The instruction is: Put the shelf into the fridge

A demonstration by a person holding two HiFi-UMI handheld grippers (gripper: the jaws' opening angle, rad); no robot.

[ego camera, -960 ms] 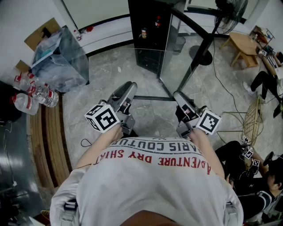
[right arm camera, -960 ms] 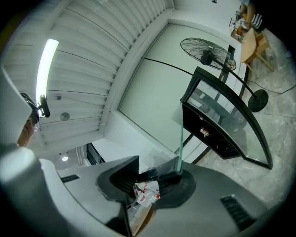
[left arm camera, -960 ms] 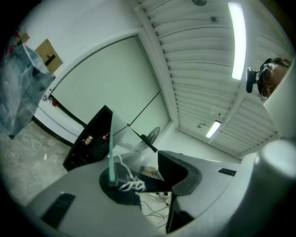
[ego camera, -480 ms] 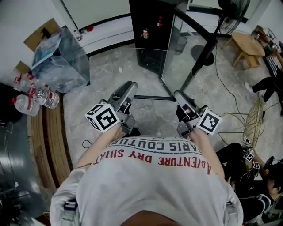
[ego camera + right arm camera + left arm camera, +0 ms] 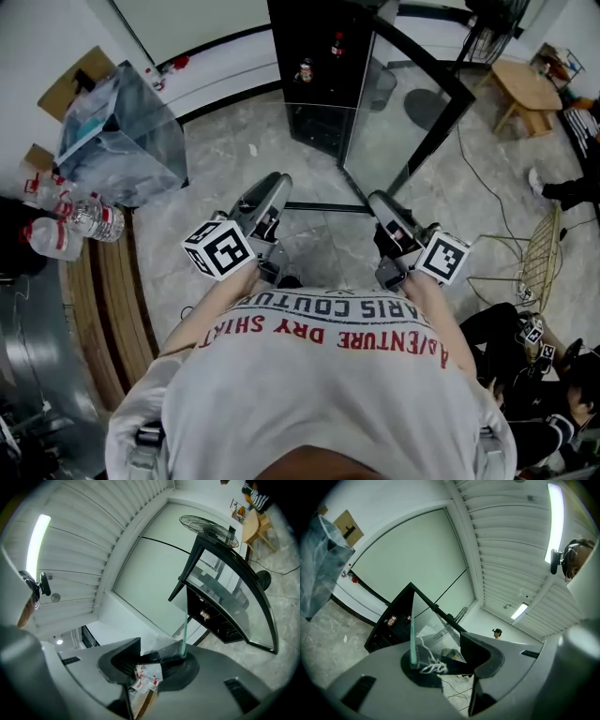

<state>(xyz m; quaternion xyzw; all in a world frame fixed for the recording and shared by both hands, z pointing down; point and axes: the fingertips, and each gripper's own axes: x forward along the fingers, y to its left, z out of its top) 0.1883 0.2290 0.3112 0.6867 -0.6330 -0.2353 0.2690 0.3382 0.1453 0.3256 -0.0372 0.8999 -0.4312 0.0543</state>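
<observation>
The shelf [image 5: 323, 207] is a clear glass pane with a dark near edge. In the head view that edge runs as a thin dark line across the middle of the frame, from the tip of one claw to the tip of the other. The pane reaches from there up the frame toward the fridge [image 5: 314, 56]. The fridge is black and stands at top centre. Its glass door [image 5: 417, 112] swings out to the right, and cans sit inside. The shelf is outside the fridge, well short of it and held above the floor.

The left claw [image 5: 272, 187] holds the shelf's left near corner, and the right claw [image 5: 380, 202] holds its right near corner. Both point level toward the fridge.

In the left gripper view the shelf [image 5: 413, 634] shows as a green glass edge. It rises from the jaw at the left of the frame and lies against it. The left claw [image 5: 445, 663] has its jaws partway apart, and the shelf's dark edge piece sits in the gap, clamped between them.

The right gripper view mirrors this. The shelf's [image 5: 184, 630] green edge stands at the jaw on the right of the frame. The right claw [image 5: 152, 665] is about half closed, gripping the dark edge piece that spans its jaws.
</observation>
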